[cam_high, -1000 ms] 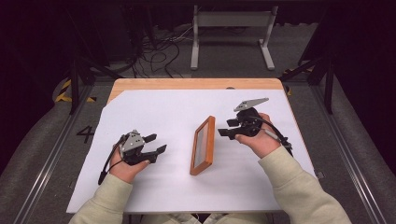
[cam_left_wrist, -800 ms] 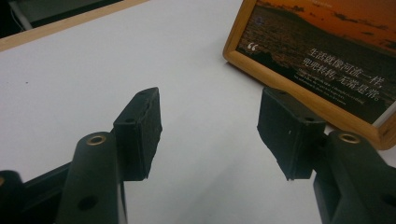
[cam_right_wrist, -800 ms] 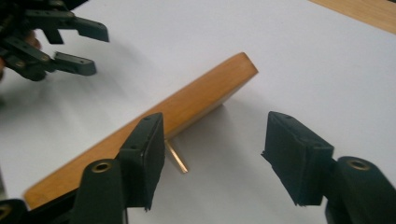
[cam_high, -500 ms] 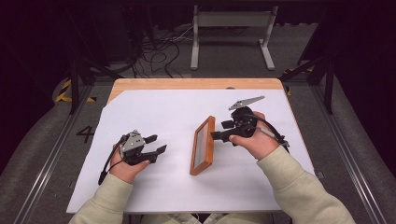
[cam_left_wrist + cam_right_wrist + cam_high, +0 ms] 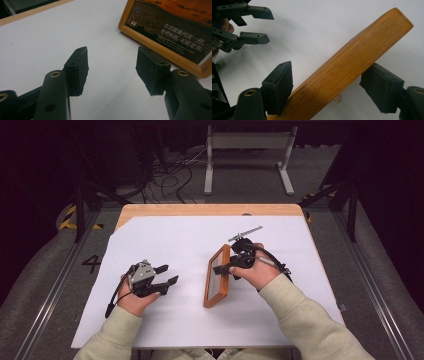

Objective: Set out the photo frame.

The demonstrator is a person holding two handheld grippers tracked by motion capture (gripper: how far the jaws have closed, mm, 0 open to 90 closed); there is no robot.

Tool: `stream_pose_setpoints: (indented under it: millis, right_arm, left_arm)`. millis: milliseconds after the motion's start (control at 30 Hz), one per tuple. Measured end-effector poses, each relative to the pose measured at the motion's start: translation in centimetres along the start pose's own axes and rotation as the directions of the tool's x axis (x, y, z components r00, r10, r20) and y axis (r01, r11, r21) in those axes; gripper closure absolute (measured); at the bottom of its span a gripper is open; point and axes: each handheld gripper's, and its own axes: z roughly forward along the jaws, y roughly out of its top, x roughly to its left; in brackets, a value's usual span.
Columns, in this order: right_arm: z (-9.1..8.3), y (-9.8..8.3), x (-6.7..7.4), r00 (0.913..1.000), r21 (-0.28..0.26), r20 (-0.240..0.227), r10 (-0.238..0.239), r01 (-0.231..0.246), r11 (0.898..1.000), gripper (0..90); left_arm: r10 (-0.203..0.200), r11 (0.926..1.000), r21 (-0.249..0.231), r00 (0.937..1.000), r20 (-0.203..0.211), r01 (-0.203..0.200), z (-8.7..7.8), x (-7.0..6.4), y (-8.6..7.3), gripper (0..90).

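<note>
The right gripper (image 5: pixel 223 268), jaws just opened wide, straddles the wooden picture frame (image 5: pixel 218 276)'s edge; close squarely. The left gripper (image 5: pixel 166 274) waits open.

Right hand-held gripper (image 5: pixel 325 87) jaws opening, astride wooden frame (image 5: pixel 352 65) edge.

A wooden table (image 5: pixel 165 210) stands in the middle of the high view, and its bare wood shows as a strip along the far edge and at the upper left corner. A large white sheet (image 5: pixel 165 240) covers nearly all of its top. On the sheet, a little right of the centre, a wooden picture frame (image 5: pixel 218 276) rests, tilted on its long edge.
</note>
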Motion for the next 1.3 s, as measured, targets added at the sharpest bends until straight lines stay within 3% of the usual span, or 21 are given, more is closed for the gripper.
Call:
stream_pose_setpoints:
  millis: [267,367,433,600,733,900,1033,1067,1167,1200,1267,1300]
  right_arm:
    - [1.2,0.2,0.5,0.9996,0.055,0.02,0.021,-0.022,0.998,27.4]
    - [1.9,0.2,0.8,0.9989,0.094,0.047,0.001,-0.005,0.996,29.6]
    - [2.3,0.2,0.9,0.9984,0.106,0.048,0.03,-0.035,0.994,31.3]
    - [2.2,0.3,0.9,0.9962,0.118,0.05,0.071,-0.077,0.99,40.6]
    - [1.4,1.1,1.1,0.9973,0.169,0.051,0.054,-0.062,0.984,67.4]
    - [1.1,1.2,1.0,0.9984,0.184,0.003,0.057,-0.056,0.981,70.7]
    - [0.1,1.7,1.3,0.9994,0.205,-0.003,-0.034,0.034,0.978,71.8]
    - [0.1,1.7,1.3,0.9994,0.205,-0.003,-0.034,0.034,0.978,71.8]
    - [-0.9,2.4,1.3,0.9914,0.233,-0.022,-0.129,0.13,0.964,71.9]
    - [-1.4,2.8,1.3,0.9793,0.245,-0.044,-0.197,0.202,0.948,71.9]
    - [-2.0,3.5,1.3,0.964,0.276,-0.062,-0.259,0.266,0.924,71.9]
    - [-2.3,3.9,1.4,0.952,0.292,-0.078,-0.296,0.306,0.906,71.9]
  left_arm:
    - [0.005,1.0,0.005,1.0,0.001,-0.005,0.1,-0.1,0.0,43.9]
    - [0.005,1.0,0.007,1.0,0.0,-0.005,0.1,-0.1,0.0,44.1]
    - [0.01,0.9999,0.003,1.0,0.002,-0.01,0.2,-0.2,0.1,44.2]
    - [0.007,1.0,0.004,1.0,-0.001,-0.007,0.0,0.0,0.0,44.2]
    - [0.01,0.9999,0.0,0.9999,0.0,-0.01,0.1,-0.2,0.1,44.4]
    - [0.004,1.0,-0.005,1.0,-0.005,-0.004,-0.1,0.0,0.1,44.6]
    - [0.003,1.0,-0.004,1.0,-0.005,-0.003,-0.1,0.0,0.1,44.8]
    - [0.003,1.0,-0.004,1.0,-0.005,-0.003,-0.1,0.0,0.1,44.8]
    - [0.002,1.0,-0.006,1.0,-0.007,-0.002,-0.1,0.0,0.1,44.8]
    - [-0.001,1.0,-0.006,1.0,-0.007,0.001,-0.1,0.1,0.1,44.8]
    - [-0.004,1.0,-0.007,1.0,-0.009,0.004,0.0,0.1,0.1,44.8]
    - [-0.001,1.0,-0.006,1.0,-0.009,0.001,0.0,0.1,0.1,44.7]
